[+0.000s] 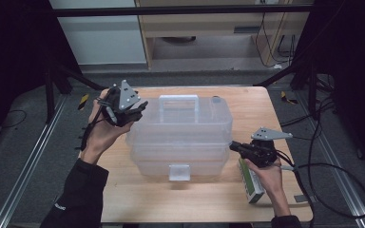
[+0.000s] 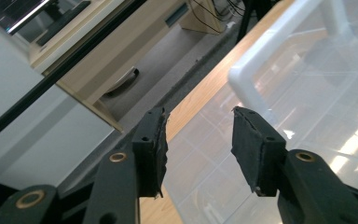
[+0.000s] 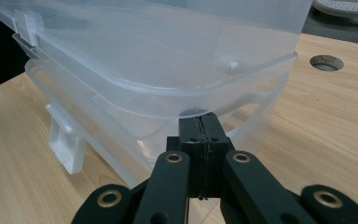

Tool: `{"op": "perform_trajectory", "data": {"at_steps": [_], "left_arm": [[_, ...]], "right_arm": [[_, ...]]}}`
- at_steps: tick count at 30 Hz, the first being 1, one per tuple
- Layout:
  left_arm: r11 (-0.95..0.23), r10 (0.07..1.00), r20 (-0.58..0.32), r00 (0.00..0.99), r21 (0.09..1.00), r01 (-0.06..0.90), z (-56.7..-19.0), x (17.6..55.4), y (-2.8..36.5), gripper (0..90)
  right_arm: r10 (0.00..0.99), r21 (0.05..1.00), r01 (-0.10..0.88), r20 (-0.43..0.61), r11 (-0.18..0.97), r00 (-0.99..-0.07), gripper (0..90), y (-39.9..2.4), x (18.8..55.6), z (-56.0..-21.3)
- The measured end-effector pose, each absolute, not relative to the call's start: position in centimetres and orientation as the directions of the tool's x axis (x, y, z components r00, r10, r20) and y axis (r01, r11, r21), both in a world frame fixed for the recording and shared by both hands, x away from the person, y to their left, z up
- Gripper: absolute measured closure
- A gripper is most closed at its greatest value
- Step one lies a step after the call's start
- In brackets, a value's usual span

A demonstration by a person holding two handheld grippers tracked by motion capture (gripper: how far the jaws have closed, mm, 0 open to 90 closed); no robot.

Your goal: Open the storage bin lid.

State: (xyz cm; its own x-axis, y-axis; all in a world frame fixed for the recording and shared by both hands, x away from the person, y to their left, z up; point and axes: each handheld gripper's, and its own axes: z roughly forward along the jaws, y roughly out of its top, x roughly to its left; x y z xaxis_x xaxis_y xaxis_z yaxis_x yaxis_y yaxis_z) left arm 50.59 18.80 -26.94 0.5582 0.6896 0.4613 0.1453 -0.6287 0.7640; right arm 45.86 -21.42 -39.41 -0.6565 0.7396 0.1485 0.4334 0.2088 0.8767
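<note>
A wooden table (image 1: 138,199) carries a clear lidded box (image 1: 180,137) at its middle, front latch (image 1: 179,172) apparently down. A small carton (image 1: 251,183) lies by its right end. Left gripper (image 1: 140,108) spread at the lid's far-left corner; right gripper (image 1: 233,145) pressed together, empty, touching the lid's rim. Opening seems not yet begun.
</note>
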Motion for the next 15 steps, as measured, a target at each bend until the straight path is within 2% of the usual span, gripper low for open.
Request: {"op": "perform_trajectory", "data": {"at_steps": [7,15], "left_arm": [[-0.567,0.744,0.404,0.532,0.803,0.184,-27.5,50.0,20.6,58.6],[-0.446,0.835,0.313,0.453,0.867,0.222,-28.7,49.3,23.3,61.8]], "right_arm": [[0.741,0.877,0.433,0.146,0.21,-0.656,90.0,-21.4,45.8,-39.4],[0.74,0.876,0.435,0.149,0.21,-0.656,90.0,-21.4,45.8,-39.4]]}}
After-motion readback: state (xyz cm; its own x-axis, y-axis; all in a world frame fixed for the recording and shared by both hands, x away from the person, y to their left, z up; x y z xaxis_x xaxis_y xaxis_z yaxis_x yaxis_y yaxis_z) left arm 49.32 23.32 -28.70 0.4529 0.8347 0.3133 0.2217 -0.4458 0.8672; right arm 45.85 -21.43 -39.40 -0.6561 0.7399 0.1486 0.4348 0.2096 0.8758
